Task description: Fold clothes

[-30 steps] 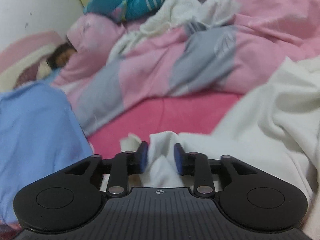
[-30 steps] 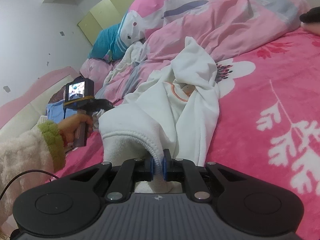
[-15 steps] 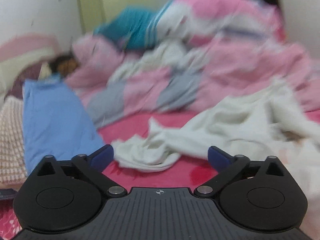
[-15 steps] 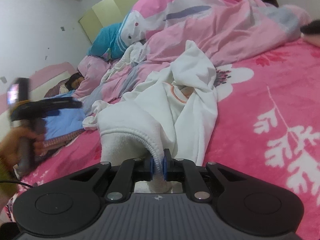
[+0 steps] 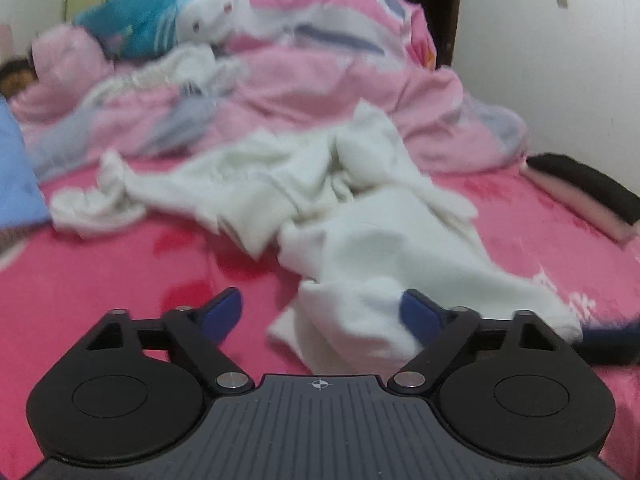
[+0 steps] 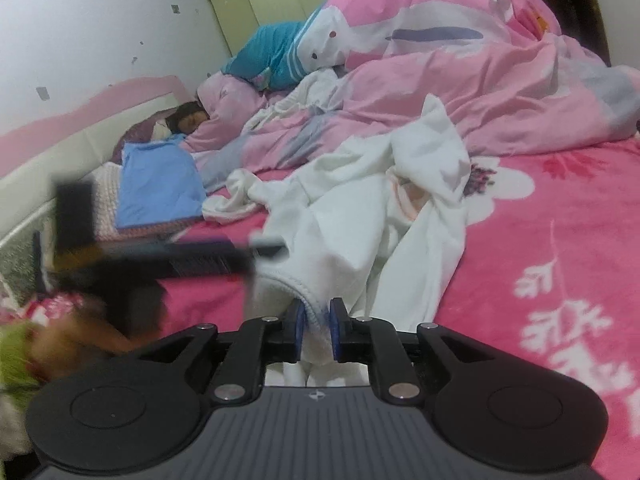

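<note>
Bedroom, pink floral bed (image 6: 560, 208). Left hand-held gripper (image 5: 322, 314): sleeve released a second ago, jaws since spread wide, now empty and just beside the near hem. Right hand-held gripper (image 6: 316, 330): jaws easing apart, ribbed hem between them. White sweatshirt (image 6: 360, 216): crumpled mid-bed, unfolded; regrasp pending.

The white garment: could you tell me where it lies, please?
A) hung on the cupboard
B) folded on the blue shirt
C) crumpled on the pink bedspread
C: the white garment sprawls in a crumpled heap on the pink bedspread, apart from the blue shirt.
</note>
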`<state>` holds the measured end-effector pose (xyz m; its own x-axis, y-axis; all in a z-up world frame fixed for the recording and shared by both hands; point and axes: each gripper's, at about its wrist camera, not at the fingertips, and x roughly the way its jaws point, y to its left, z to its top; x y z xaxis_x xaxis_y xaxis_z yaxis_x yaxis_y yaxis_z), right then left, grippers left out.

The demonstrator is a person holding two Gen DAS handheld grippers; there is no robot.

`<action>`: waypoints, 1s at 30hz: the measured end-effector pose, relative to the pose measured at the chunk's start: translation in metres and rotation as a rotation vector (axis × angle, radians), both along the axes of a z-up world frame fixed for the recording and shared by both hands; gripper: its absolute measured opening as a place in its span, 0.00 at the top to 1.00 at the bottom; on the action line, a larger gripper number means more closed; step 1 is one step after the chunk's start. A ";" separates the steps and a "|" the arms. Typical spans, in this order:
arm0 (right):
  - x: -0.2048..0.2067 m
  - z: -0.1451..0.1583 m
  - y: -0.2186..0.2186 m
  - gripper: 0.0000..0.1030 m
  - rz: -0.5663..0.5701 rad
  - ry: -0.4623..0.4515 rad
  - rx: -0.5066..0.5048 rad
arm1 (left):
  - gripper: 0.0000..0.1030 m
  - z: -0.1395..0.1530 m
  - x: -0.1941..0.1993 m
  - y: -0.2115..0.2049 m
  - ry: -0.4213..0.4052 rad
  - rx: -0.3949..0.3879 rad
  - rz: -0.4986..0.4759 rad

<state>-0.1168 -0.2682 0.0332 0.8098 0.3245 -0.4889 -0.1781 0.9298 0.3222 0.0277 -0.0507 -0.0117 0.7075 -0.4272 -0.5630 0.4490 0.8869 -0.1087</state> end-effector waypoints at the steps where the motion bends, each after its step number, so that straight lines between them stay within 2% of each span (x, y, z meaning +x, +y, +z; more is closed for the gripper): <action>1: 0.003 0.009 -0.003 0.79 -0.003 -0.016 -0.003 | 0.18 -0.004 0.003 0.001 0.028 -0.002 0.005; 3: 0.017 0.027 -0.005 0.61 -0.013 -0.036 -0.028 | 0.18 -0.010 0.009 0.006 0.074 -0.005 0.035; 4: 0.030 0.035 -0.002 0.56 -0.015 -0.046 -0.047 | 0.18 -0.013 0.012 0.009 0.092 -0.007 0.050; 6: 0.062 0.047 0.008 0.41 0.003 -0.064 -0.083 | 0.18 -0.021 0.014 0.012 0.122 -0.011 0.066; 8: 0.100 0.050 0.018 0.26 0.006 -0.042 -0.085 | 0.18 -0.026 0.016 0.013 0.141 -0.019 0.073; 15: 0.246 0.023 0.045 0.24 -0.027 0.247 0.008 | 0.15 -0.031 0.012 0.009 0.105 0.011 0.065; 20: 0.299 -0.008 0.063 0.24 -0.004 0.421 0.040 | 0.13 -0.031 0.016 0.008 0.111 0.015 0.058; 22: 0.314 -0.020 0.069 0.26 -0.024 0.488 0.035 | 0.12 -0.032 0.017 0.008 0.112 0.018 0.051; 23: 0.319 -0.026 0.071 0.30 -0.038 0.508 0.036 | 0.12 -0.032 0.018 0.008 0.113 0.018 0.050; 24: 0.321 -0.030 0.071 0.42 -0.046 0.510 0.043 | 0.12 -0.032 0.018 0.008 0.113 0.019 0.048; 25: 0.321 -0.032 0.070 0.48 -0.057 0.505 0.055 | 0.12 -0.032 0.018 0.008 0.114 0.019 0.046; 27: 0.317 -0.029 0.064 0.77 -0.072 0.484 0.096 | 0.12 -0.032 0.019 0.009 0.115 0.019 0.044; 30: 0.306 -0.015 0.049 0.86 -0.099 0.435 0.150 | 0.12 -0.032 0.020 0.009 0.113 0.020 0.041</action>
<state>0.1889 -0.2187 0.0185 0.5707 0.3493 -0.7432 0.0901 0.8729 0.4795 0.0474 -0.0415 -0.0434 0.6553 -0.3873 -0.6486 0.3985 0.9066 -0.1387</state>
